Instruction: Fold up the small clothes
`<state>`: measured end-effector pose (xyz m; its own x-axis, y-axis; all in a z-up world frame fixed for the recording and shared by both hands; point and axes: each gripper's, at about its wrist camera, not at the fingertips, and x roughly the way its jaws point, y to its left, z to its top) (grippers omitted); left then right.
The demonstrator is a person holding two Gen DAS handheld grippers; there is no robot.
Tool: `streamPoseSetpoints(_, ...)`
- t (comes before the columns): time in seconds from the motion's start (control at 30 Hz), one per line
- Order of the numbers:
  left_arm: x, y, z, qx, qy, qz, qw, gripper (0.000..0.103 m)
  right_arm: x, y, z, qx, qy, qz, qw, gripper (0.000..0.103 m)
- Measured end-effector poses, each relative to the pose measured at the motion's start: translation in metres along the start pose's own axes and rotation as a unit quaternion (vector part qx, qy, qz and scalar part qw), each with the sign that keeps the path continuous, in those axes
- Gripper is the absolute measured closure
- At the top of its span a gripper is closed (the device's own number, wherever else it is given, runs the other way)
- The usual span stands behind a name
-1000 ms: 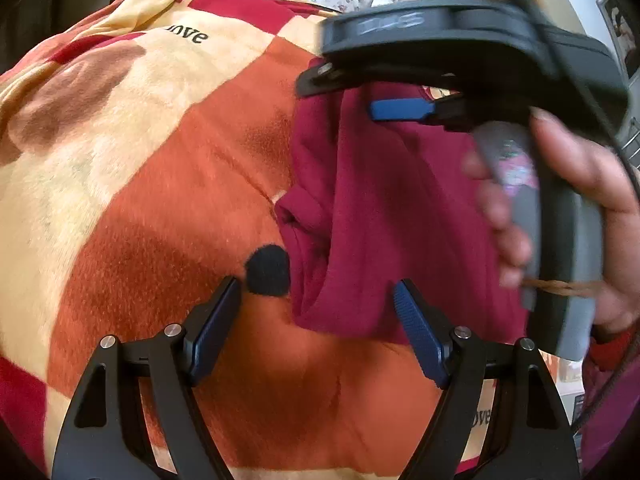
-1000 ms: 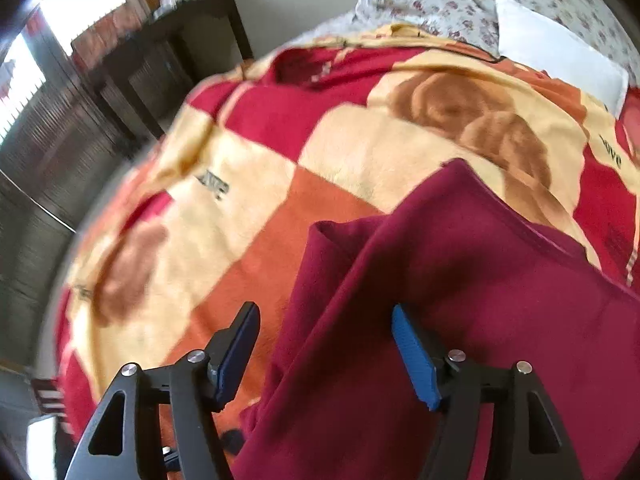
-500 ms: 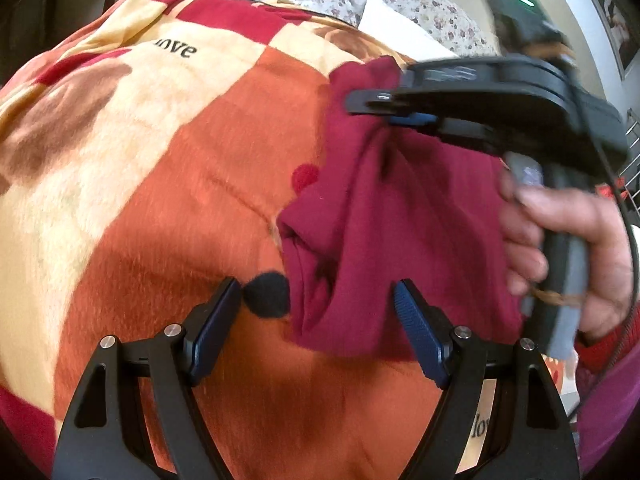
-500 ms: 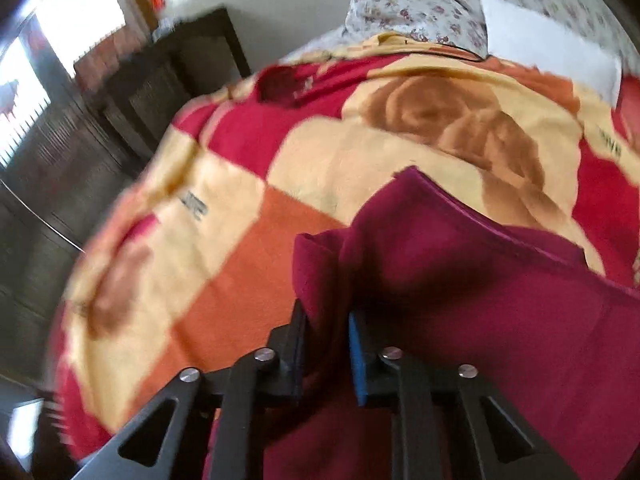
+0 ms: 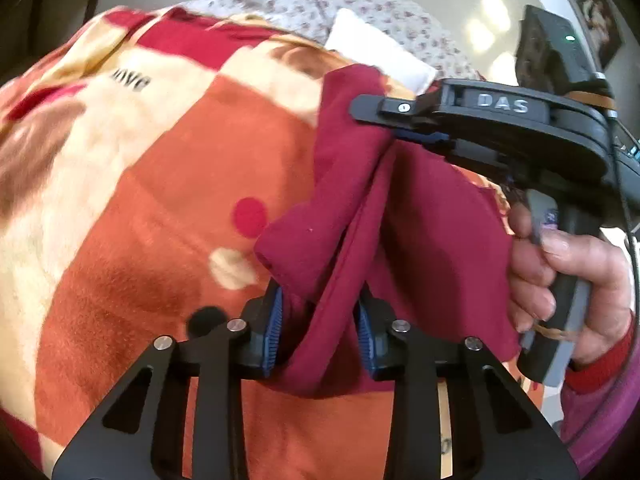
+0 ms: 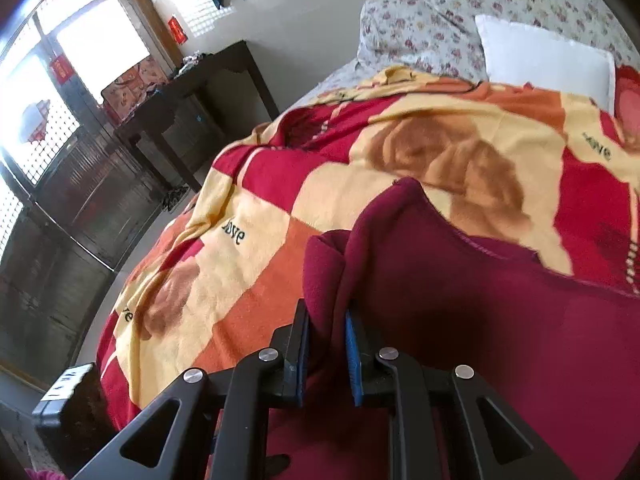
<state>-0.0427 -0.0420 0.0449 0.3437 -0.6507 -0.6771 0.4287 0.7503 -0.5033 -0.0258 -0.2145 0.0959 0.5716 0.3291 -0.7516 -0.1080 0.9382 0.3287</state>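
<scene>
- The left hand-held gripper (image 5: pixel 318 322) squeezes the low edge of the dark red cloth (image 5: pixel 432 240), which hangs just above the bed blanket (image 5: pixel 160 220).
- The right hand-held gripper (image 6: pixel 326 354) pinches a top corner tight.
- No neat fold shows yet (most folding seems left).
- No boxes or baskets show.

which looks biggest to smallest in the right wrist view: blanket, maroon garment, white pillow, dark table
1. blanket
2. maroon garment, though it is nearest the camera, so that inflates it
3. dark table and white pillow: about alike
</scene>
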Motion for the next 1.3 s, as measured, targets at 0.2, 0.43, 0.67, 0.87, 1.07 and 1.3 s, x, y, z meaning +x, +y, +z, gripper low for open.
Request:
streamPoseSetpoints(0.2, -0.012, -0.053, 0.015, 0.05, -0.008, -0.037, 0.998, 0.082, -0.046, -0.022, 0.002, 0.007, -0.034, -0.01, 0.999, 0.088)
streamPoseSetpoints(0.43, 0.002, -0.133, 0.017, 0.128, 0.005, -0.075, 0.989, 0.083, -0.116, -0.065, -0.013, 0.035, -0.084, -0.03, 0.995, 0.089)
streamPoseSetpoints(0.67, 0.041, -0.213, 0.005, 0.19, 0.032, -0.104, 0.9757, 0.083, -0.182, -0.137, -0.048, 0.091, -0.126, -0.061, 0.986, 0.089)
streamPoseSetpoints(0.87, 0.084, -0.253, -0.025, 0.225, 0.075, -0.096, 0.9667, 0.083, -0.198, -0.198, -0.093, 0.15, -0.119, -0.089, 0.977, 0.089)
streamPoseSetpoints(1.07, 0.099, -0.257, -0.029, 0.213, 0.108, -0.072, 0.9685, 0.079, -0.171, -0.235, -0.112, 0.197, -0.091, -0.104, 0.97, 0.085)
streamPoseSetpoints(1.3, 0.038, -0.245, -0.016, 0.248, 0.089, -0.089, 0.9606, 0.053, -0.22, -0.207, -0.114, 0.169, -0.128, -0.107, 0.971, 0.073)
